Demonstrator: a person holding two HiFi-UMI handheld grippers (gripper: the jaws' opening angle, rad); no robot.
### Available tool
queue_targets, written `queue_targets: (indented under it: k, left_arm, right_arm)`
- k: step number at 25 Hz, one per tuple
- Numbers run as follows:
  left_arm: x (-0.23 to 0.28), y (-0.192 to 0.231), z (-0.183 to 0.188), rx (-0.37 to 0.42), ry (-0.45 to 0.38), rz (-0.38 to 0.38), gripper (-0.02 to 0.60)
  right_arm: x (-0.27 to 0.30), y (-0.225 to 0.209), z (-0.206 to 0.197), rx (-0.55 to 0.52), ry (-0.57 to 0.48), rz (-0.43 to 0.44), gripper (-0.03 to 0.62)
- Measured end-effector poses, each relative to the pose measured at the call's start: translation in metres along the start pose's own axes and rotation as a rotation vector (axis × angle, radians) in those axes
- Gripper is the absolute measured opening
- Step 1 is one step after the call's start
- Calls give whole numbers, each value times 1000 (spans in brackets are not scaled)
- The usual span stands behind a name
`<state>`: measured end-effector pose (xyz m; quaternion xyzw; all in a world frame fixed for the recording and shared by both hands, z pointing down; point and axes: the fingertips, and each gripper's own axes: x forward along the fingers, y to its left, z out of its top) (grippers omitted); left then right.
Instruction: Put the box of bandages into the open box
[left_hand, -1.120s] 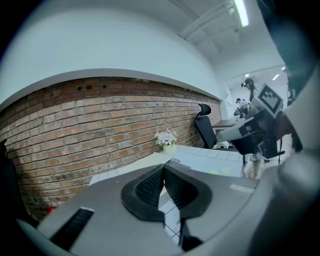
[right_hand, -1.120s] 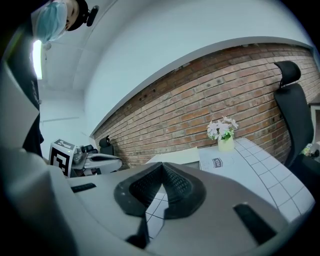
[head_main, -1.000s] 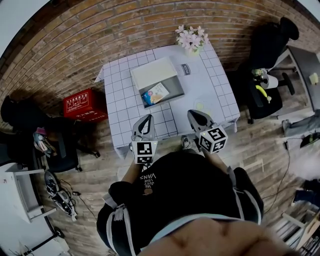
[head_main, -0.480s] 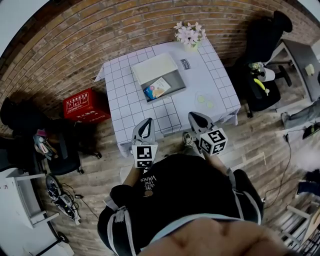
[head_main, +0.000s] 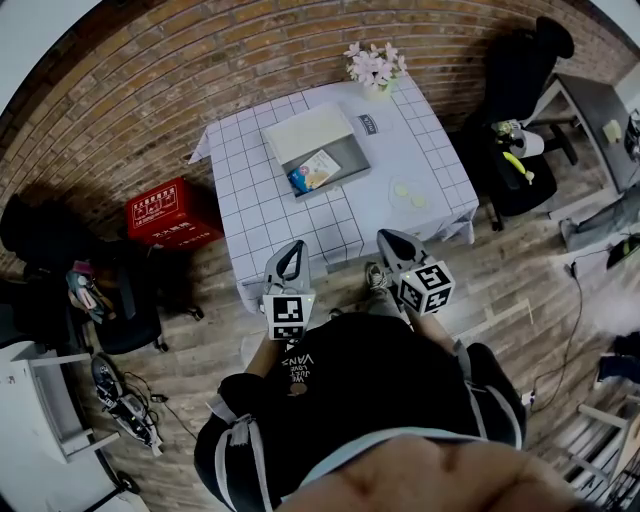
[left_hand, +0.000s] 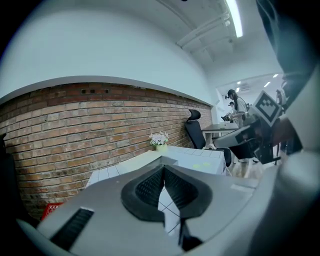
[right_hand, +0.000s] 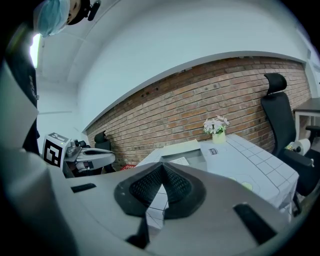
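Left gripper (head_main: 294, 247) and right gripper (head_main: 386, 239) fingers shut, empty, short of the desk (head_main: 425, 160); box of bandages (head_main: 314, 172) apparently lies in open box (head_main: 351, 156): keep clear.

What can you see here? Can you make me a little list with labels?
table: covered with a white checked cloth
open box: on the table, top open
bandage box: lying inside the open box
flowers: at the table's far edge
red crate: on the floor beside the table
left tool: shut, empty
right tool: shut, empty
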<state>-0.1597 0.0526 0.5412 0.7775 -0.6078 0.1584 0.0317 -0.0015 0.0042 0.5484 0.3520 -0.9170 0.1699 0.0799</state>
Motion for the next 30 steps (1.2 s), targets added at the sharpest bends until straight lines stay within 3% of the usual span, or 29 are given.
queue_targets:
  k: [19,26,30]
  left_arm:
    - [-29,-16,-4,6,-24,-27,11]
    - [-34,-18,-7,40,-18,-26,11]
    - [-36,-21,-5,15,-36,-19,11]
  right_arm:
    - [-21,16,-15,-24,21,-21,-2]
    - [-23,19,-16,-35,15,-12,-2]
    - [-25,20,-17,-36,12,-11,-2]
